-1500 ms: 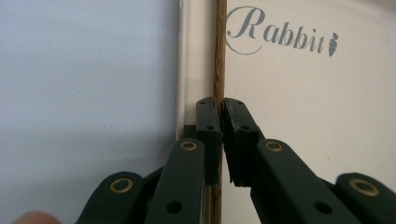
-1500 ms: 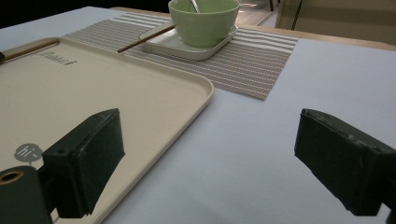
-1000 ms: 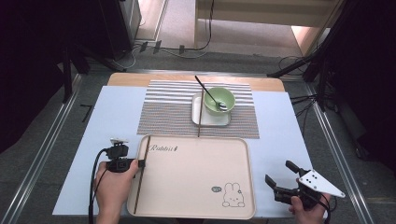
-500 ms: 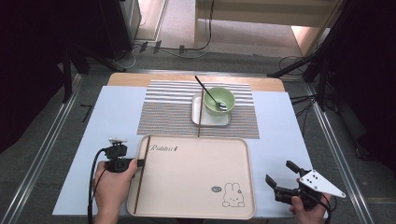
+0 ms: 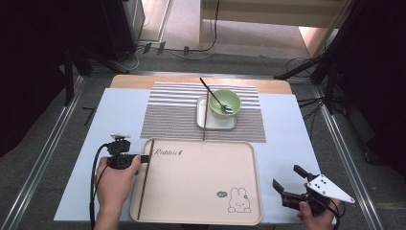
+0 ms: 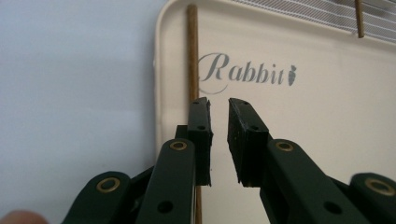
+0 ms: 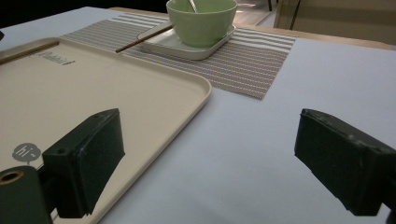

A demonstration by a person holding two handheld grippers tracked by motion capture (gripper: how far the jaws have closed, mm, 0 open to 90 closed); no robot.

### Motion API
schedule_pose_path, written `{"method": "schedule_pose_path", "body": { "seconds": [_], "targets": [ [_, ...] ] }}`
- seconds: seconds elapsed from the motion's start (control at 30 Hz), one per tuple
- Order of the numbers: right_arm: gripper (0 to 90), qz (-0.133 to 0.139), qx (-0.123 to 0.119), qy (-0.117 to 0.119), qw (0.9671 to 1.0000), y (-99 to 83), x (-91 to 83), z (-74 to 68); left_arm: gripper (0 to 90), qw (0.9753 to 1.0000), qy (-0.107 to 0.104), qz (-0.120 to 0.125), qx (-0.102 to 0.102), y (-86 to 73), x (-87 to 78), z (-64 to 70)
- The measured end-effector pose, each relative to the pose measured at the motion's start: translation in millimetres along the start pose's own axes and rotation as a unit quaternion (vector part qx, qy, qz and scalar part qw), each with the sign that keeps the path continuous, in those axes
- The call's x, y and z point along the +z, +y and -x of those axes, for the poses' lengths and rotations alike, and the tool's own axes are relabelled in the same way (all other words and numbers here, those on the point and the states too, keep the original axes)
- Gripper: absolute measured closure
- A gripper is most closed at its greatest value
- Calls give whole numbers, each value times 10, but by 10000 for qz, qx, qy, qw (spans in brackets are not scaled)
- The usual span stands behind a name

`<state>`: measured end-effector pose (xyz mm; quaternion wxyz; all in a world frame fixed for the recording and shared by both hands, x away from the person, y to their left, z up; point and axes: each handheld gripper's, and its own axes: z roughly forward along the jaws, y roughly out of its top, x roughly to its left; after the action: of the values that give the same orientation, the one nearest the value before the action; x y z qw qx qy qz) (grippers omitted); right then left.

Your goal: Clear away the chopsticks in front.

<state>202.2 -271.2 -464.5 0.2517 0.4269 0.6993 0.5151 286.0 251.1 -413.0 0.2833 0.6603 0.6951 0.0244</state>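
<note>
Counter: pale blue top [image 5: 110, 115] under a striped placemat [image 5: 172, 115] and a beige rabbit tray [image 5: 201, 187]
Chopstick: lies along the tray's left edge [image 5: 143, 184]
Left claw: [image 6: 218, 140] narrowly parted over the tray, gripping nothing; the chopstick [image 6: 192, 56] passes just under its left jaw
Right claw: [image 5: 286, 184] wide open and empty, right of the tray
Second chopstick: [image 5: 205, 117] leans on the white dish beside the green bowl [image 5: 225, 103]

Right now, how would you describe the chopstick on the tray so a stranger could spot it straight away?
Find the big cream tray with the rabbit drawing at the near edge of the table. Along its left rim lies a thin brown chopstick, beside the left gripper. The other chopstick rests farther off, on the small white dish by the green bowl.
</note>
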Motion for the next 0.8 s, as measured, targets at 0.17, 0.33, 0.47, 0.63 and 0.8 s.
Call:
{"method": "schedule_pose_path", "body": {
  "seconds": [0.17,0.33,0.47,0.63,0.8],
  "targets": [
    [82,8,-8,-23,10000,-1,-4,6,794,9999,-103,17,44,83,3,55],
    [82,21,2,-10,10000,-3,-11,14,686,9991,-377,-33,191,197,7,132],
    [82,13,0,-19,10000,-2,-17,16,487,9985,-472,94,280,258,-7,199],
    [82,3,16,-20,10000,-5,-20,22,193,9957,-802,126,446,407,8,296],
    [82,12,29,-15,10000,-6,-21,26,79,9954,-815,9,496,509,64,351]
  ]
}}
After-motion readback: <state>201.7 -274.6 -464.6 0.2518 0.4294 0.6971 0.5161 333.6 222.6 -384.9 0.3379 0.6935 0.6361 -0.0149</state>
